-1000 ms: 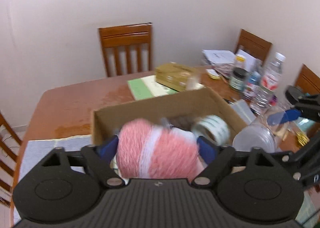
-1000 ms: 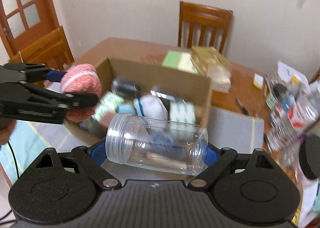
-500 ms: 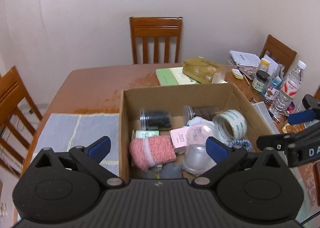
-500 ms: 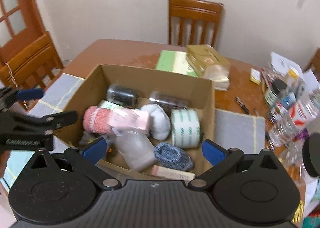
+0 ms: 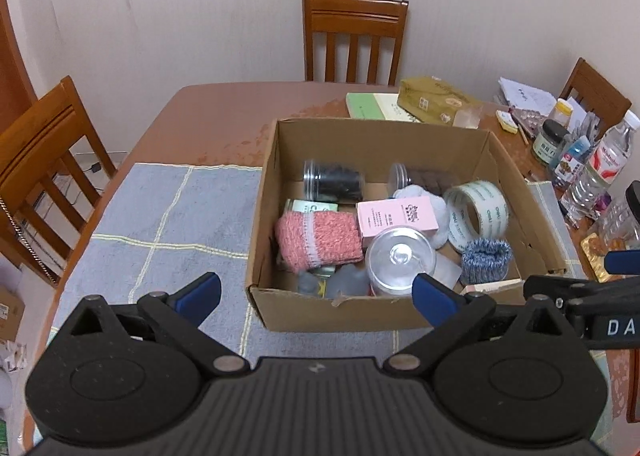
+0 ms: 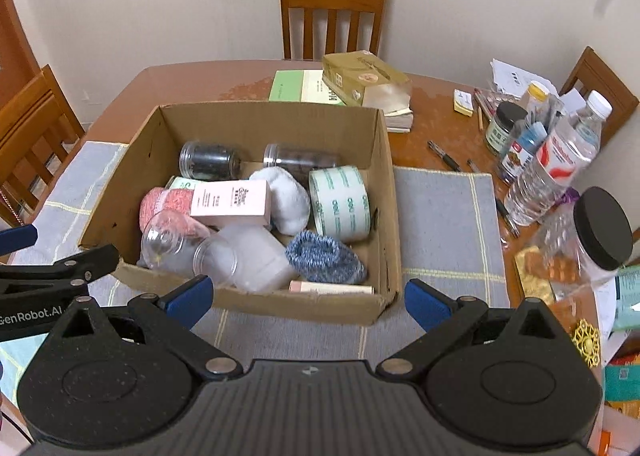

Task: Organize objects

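A cardboard box stands on a grey mat. Inside lie a pink knitted roll, a clear plastic jar, a pink carton, a tape roll, a blue knitted roll, a white sock and two dark jars. My left gripper is open and empty, above the box's near edge. My right gripper is open and empty, also in front of the box.
Water bottles and jars crowd the table's right side, with a black-lidded jar nearest. A gold box and green book lie behind the cardboard box. Wooden chairs stand around the table.
The left gripper let go of the pink knitted roll and the right let go of the clear jar; both now lie in the box. Both grippers opened and drew back.
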`<state>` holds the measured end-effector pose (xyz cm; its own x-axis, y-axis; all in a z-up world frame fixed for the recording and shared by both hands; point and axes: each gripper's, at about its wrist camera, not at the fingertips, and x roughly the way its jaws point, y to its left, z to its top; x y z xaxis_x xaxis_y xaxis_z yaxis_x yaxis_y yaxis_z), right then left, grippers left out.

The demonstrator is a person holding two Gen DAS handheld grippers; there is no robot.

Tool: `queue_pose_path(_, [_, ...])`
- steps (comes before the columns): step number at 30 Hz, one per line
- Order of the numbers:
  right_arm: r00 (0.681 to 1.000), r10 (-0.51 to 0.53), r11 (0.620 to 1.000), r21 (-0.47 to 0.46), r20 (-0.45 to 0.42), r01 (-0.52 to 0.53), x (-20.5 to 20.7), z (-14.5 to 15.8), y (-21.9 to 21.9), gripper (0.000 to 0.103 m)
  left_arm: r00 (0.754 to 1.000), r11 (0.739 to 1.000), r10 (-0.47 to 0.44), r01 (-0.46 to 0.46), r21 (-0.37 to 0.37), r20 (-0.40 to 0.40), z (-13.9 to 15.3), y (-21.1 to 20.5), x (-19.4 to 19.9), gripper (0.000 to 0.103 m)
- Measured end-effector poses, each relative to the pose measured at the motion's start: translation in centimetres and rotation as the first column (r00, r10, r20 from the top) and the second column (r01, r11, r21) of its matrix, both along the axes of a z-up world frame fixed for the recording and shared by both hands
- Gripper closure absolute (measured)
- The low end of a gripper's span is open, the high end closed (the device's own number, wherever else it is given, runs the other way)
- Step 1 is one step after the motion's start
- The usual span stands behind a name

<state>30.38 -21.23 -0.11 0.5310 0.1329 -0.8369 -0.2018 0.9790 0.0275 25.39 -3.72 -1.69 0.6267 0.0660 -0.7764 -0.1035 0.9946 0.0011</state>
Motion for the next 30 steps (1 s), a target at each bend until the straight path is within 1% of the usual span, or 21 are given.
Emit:
queue_pose_path(3, [1.0,0.001,1.0,0.004,-0.003,-0.001,-0.31,0.25,0.16,0.0,1.0,1.0,-0.001,0.001,0.015,-0.002,0.37,-0.18,-0.09,0.002])
queue_pose_path(9, [1.0,0.004,1.0,0.01,-0.001,-0.004,-0.65,0.61,0.31,0.0,1.0,1.0,-0.009,0.009,0.015,0.002,0.98,-0.25,-0.07,0.002])
queue_pose_path(30, [1.0,-0.016,1.0,0.016,-0.01,0.016,-0.53,0.86,0.08,0.0,1.0,1.0,-0.021,0.022,0.014,-0.017,0.96,-0.42,0.33,0.002])
